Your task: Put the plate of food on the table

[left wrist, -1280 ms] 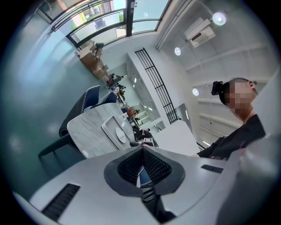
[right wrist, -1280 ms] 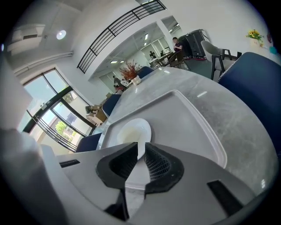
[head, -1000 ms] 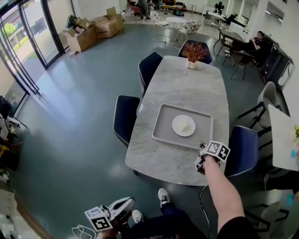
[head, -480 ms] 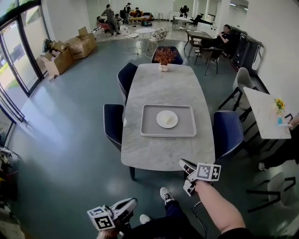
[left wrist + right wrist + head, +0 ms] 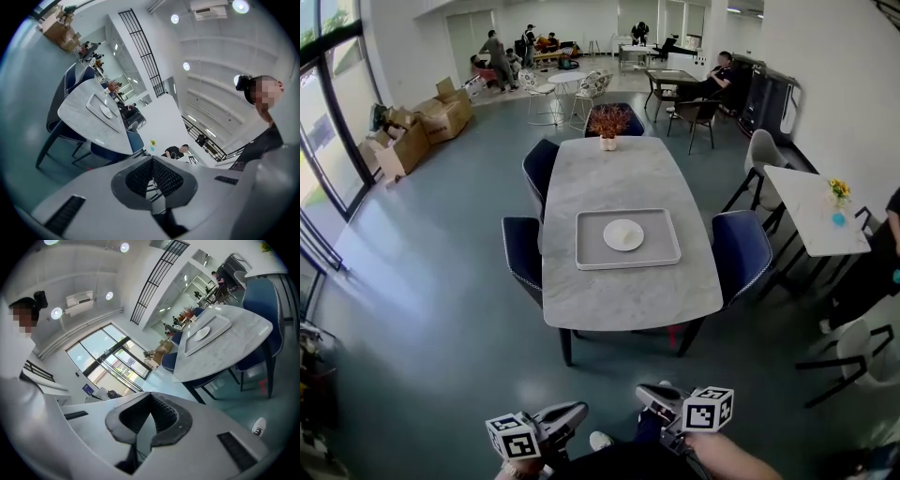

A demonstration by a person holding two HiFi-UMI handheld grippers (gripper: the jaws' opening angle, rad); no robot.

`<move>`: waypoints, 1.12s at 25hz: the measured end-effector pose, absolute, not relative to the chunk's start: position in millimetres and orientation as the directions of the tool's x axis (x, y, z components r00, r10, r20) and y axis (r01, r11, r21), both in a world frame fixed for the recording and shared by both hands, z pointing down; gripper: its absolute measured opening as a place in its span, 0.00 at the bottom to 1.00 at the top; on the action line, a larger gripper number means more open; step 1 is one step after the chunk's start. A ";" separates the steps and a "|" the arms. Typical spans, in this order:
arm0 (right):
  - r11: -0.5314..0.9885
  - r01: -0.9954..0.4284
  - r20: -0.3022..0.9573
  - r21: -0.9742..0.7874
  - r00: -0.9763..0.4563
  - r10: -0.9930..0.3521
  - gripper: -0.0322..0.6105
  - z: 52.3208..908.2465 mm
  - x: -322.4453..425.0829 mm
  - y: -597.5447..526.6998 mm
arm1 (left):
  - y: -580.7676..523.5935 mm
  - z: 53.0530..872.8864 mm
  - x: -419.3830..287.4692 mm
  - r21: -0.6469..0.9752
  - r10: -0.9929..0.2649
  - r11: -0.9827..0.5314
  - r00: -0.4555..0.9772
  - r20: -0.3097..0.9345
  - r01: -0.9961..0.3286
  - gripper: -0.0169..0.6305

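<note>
Left gripper (image 5: 578, 411) and right gripper (image 5: 643, 393), both closed and empty. Well ahead of them, a round white plate of food (image 5: 623, 234) lies in a grey rectangular tray (image 5: 592, 253) on the grey marble bench (image 5: 619, 298).

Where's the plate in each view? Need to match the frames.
Head view: plate just above centre, lying in the grey tray on the table.
Left gripper view: plate small, upper left, above the jaws.
Right gripper view: plate upper right, above the jaws.
Shared landmark: the grey tray around the plate shows in all three views.
</note>
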State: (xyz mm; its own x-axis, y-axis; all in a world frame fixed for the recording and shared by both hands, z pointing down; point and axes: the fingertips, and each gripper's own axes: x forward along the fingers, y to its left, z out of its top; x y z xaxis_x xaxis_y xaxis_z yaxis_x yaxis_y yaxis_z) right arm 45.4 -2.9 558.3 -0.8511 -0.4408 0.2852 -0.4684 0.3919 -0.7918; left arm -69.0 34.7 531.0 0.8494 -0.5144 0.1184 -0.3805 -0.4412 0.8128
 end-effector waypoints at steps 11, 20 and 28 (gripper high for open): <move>0.414 -0.417 0.235 -0.809 -0.875 -0.424 0.07 544.4 33.5 38.3 | 51.1 531.3 -61.6 0.811 -0.502 -0.455 0.858 0.108 -0.368 0.04; 0.452 -0.390 0.223 -0.802 -0.898 -0.380 0.07 541.7 24.5 49.1 | 56.0 526.4 -60.8 0.807 -0.518 -0.457 0.850 0.101 -0.374 0.04; 0.460 -0.395 0.223 -0.795 -0.896 -0.383 0.07 537.0 29.9 53.9 | 58.4 523.4 -53.9 0.809 -0.518 -0.457 0.850 0.094 -0.368 0.03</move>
